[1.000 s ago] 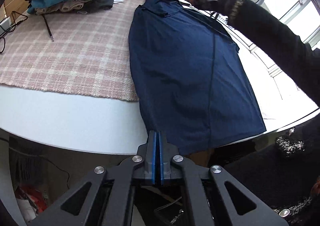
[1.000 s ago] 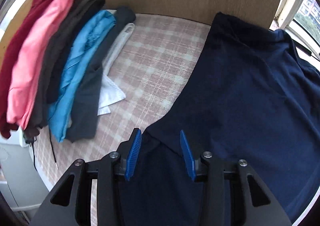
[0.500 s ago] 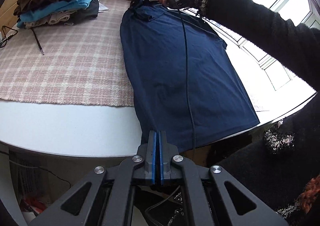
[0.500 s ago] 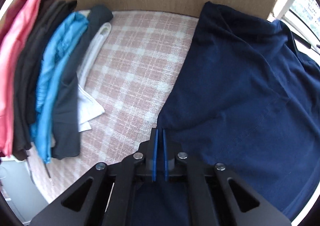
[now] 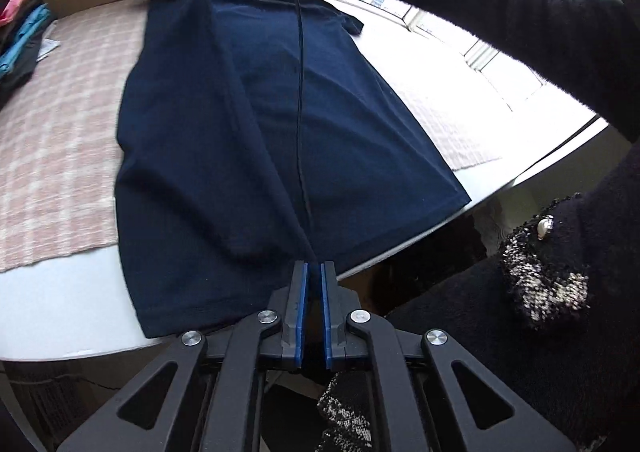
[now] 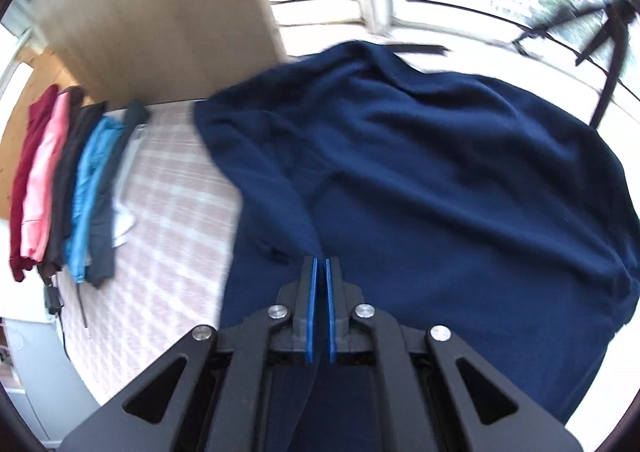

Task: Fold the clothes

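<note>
My left gripper (image 5: 312,272) sits nearest me, jaws pinched on the near hem of the navy shirt (image 5: 248,124) at the table's (image 5: 56,304) near edge — a taut ridge of cloth runs from it straight to the far end. There my right gripper (image 6: 321,268), jaws just eased slightly yet still nipping the shoulder edge, holds the far corner up. The shirt's long axis runs near to far between my two hands, body spread on the checked cloth (image 5: 60,124); the lifted left side wants carrying rightward. Folded stack (image 6: 68,188) lies far left.
</note>
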`<state>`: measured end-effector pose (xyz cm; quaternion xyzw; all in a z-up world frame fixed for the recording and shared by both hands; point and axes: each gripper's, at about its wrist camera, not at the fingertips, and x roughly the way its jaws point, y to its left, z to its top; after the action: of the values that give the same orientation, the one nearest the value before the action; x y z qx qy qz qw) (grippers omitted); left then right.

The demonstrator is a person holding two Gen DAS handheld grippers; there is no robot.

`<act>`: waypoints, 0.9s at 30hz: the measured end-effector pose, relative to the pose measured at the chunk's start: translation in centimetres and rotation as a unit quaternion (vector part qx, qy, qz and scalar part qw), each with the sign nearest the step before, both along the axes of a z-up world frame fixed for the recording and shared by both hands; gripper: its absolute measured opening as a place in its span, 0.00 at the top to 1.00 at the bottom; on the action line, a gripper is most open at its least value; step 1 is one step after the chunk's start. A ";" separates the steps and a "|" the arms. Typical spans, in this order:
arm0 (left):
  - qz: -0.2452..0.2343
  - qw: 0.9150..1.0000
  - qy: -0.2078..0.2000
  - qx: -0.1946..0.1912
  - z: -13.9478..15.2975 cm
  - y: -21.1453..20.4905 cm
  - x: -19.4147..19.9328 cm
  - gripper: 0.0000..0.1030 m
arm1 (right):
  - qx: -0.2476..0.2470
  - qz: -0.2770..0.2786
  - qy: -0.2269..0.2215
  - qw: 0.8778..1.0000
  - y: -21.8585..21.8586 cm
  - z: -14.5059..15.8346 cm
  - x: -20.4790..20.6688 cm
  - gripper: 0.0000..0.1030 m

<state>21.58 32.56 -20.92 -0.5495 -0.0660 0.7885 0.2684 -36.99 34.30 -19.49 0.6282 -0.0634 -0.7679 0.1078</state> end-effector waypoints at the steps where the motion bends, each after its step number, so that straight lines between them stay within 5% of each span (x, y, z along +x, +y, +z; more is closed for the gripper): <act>1: 0.000 1.000 -0.003 -0.001 0.2 0.3 0.4 0.94 | -0.015 -0.004 -0.010 1.000 1.1 -0.1 0.5 0.83; 8: 0.062 0.997 0.005 -0.041 4.0 -5.3 5.0 0.79 | -0.152 0.056 0.025 0.986 7.1 5.7 11.0 0.76; 12: 0.087 0.993 0.007 -0.077 3.1 -9.6 5.0 0.78 | -0.153 0.108 0.046 0.981 8.2 5.8 21.7 0.67; 19: -0.029 0.994 0.041 -0.096 -0.6 -9.7 2.3 0.78 | -0.135 0.106 -0.008 0.985 3.1 -1.4 37.0 0.67; 23: -0.096 0.985 0.051 -0.136 -2.4 -8.5 2.2 0.75 | -0.128 0.097 -0.021 0.987 0.3 -3.2 39.9 0.67; 27: -0.106 0.984 0.056 -0.130 -3.1 -8.5 1.6 0.75 | -0.102 0.086 -0.022 0.991 -1.1 -4.3 40.3 0.67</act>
<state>23.19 24.03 -24.03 -0.5383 0.1107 0.7870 0.2804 3.35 33.23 -23.79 0.6336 -0.0899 -0.7314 0.2358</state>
